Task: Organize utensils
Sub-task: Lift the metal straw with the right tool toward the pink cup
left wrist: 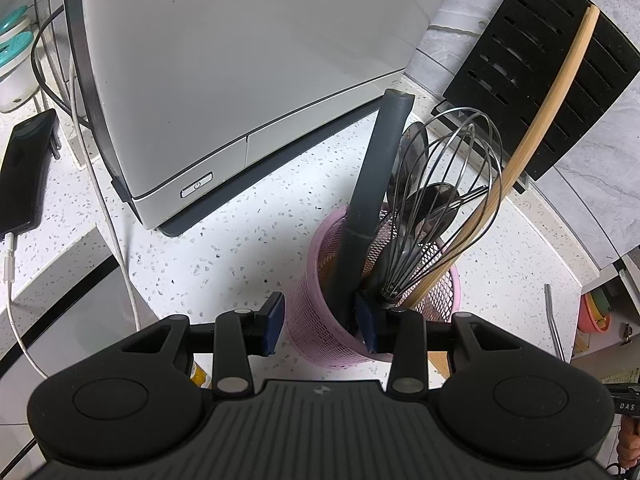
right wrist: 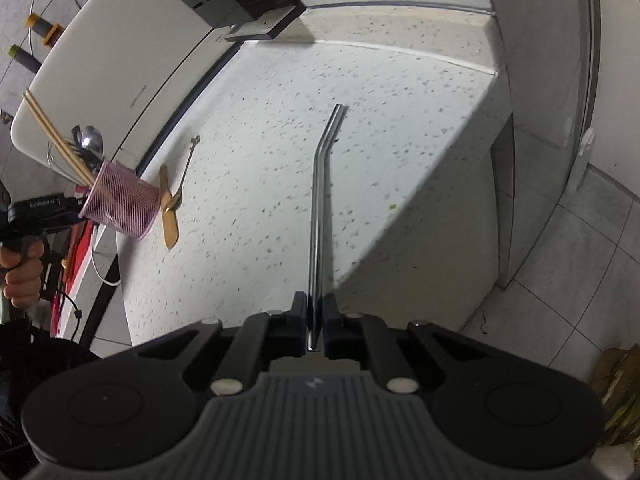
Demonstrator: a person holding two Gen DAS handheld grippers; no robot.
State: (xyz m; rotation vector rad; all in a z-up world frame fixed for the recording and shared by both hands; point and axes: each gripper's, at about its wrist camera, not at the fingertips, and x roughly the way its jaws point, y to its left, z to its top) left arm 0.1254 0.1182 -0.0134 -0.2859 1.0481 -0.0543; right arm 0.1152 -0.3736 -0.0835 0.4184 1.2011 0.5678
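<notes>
A pink mesh holder carries a dark grey handle, a wire whisk, spoons and wooden chopsticks. My left gripper is shut on its near wall, one finger outside and the other inside the rim. In the right wrist view the holder leans, with a hand on that gripper behind it. My right gripper is shut on one end of a bent metal straw, which points away over the speckled counter. A gold spatula and a slim gold fork lie beside the holder.
A white appliance stands just behind the holder, a black knife block at the back right. A phone on a white cable lies at the left. The counter ends at the right and drops to floor tiles.
</notes>
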